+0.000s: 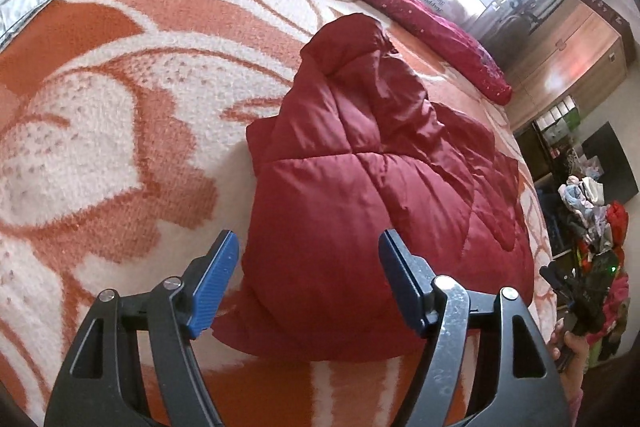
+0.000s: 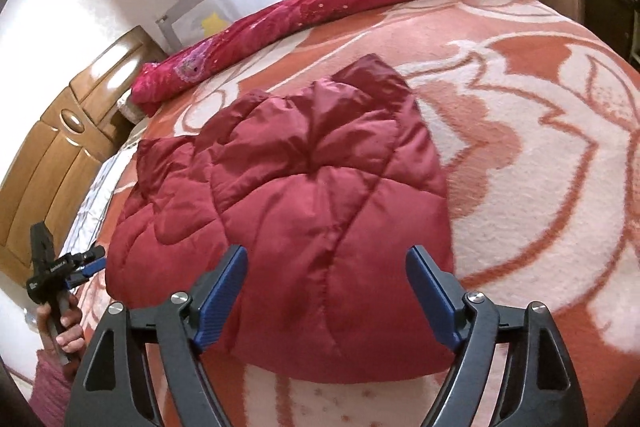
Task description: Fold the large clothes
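Blue-padded left gripper [image 1: 308, 279] and right gripper [image 2: 326, 293], nearest us, both spread wide, nothing between the pads. We see an orange-and-white floral blanket [image 1: 120, 107] covering the bed, the folded red puffer jacket [image 2: 304, 195] lying on it, a rolled red quilt [image 2: 320, 7] behind.

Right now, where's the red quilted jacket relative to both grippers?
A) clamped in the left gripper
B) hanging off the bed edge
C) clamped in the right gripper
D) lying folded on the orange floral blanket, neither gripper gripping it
D: the red quilted jacket lies bundled on the orange floral blanket, and both the left gripper and right gripper show open jaws with nothing pinched.
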### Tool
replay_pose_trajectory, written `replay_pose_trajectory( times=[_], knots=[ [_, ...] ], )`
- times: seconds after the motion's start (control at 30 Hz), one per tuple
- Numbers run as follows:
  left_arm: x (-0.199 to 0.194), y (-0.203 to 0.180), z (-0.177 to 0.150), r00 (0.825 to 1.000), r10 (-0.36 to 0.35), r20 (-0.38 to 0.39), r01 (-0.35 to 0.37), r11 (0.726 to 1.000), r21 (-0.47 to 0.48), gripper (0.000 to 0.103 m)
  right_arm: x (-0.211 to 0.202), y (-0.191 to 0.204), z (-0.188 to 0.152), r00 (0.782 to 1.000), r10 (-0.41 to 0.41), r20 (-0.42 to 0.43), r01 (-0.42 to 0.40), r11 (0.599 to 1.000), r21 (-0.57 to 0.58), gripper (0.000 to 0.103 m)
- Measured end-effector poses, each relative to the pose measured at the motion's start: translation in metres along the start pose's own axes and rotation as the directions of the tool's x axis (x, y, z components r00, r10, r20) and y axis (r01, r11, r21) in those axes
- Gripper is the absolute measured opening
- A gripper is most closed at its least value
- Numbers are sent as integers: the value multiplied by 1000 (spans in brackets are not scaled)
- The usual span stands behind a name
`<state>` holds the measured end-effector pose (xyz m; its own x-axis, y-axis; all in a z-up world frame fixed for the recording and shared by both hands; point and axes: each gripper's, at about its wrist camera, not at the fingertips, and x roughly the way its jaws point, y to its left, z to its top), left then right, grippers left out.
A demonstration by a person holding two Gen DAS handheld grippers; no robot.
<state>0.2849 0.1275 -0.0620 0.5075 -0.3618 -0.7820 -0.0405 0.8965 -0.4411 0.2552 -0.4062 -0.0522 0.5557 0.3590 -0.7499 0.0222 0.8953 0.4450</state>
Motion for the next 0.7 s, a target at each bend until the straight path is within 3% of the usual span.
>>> replay_pose_trajectory(
  times=[0.3, 0.5, 0.57, 0.7],
  knots=[
    [13, 8, 3, 999, -35, -41, 34, 999, -15, 72, 17, -31, 5, 998, 32, -48, -28, 997, 76, 87],
    [24, 16, 7, 992, -109, -70, 105, 993, -56, 72, 43, -61, 10, 993, 107, -54, -94, 977, 190, 91],
    [31, 19, 11, 988, -128, -81, 121, 989, -82, 80, 54, -73, 14, 989, 134, -58, -117, 965, 234, 91],
    [47, 18, 21, 980, -166, -106, 154, 982, -111, 81, 85, -92, 22, 973, 203, -106, -162, 936, 312, 91]
  ],
)
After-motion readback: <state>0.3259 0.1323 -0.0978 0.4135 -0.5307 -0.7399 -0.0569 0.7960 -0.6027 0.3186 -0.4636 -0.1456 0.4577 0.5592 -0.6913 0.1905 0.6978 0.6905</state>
